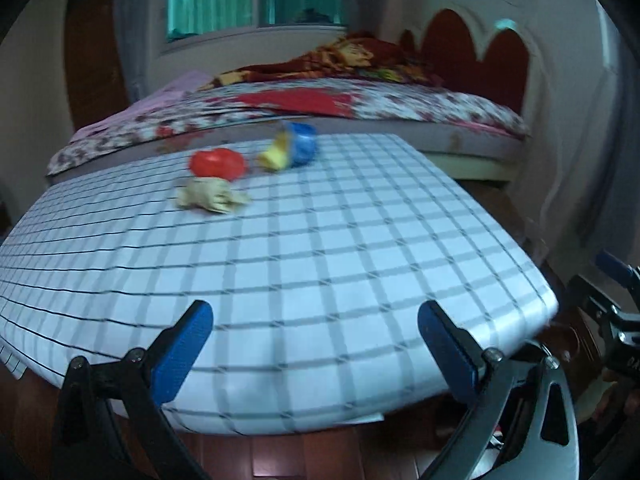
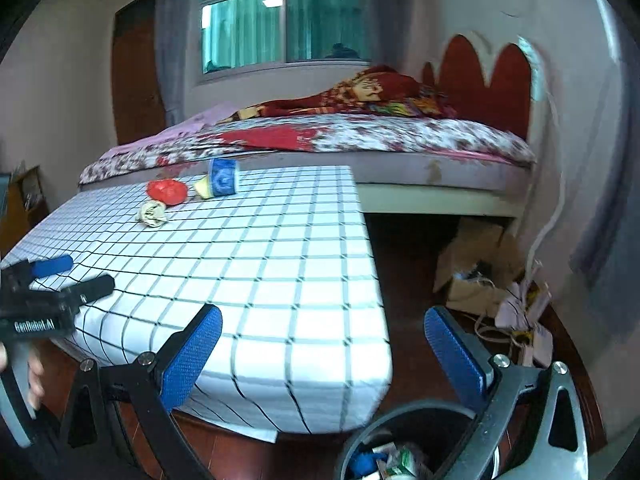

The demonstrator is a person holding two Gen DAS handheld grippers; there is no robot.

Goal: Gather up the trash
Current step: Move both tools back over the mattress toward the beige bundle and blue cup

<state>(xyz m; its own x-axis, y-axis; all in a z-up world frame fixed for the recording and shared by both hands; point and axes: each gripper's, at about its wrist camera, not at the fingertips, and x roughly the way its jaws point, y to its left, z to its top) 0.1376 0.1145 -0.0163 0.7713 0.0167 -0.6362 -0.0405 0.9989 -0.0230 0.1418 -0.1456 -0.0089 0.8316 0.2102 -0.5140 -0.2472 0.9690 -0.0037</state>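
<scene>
The left gripper point(image 1: 316, 344) and the right gripper point(image 2: 324, 346) both have their fingers spread wide, holding nothing. The paper ball point(image 1: 210, 196), red wrapper point(image 1: 217, 164) and blue cup point(image 1: 302, 145) sit far across the table point(image 2: 280, 280). The light paper could slide away if bumped, and a drop could miss the bin point(image 2: 404, 420) on the floor.

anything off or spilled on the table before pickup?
Nothing spilled. Three bits of trash sit loose at the far end of the checked table: a crumpled beige wad, a red piece and a blue-and-yellow wrapper. Both grippers are open and empty. The bin already holds scraps.
</scene>
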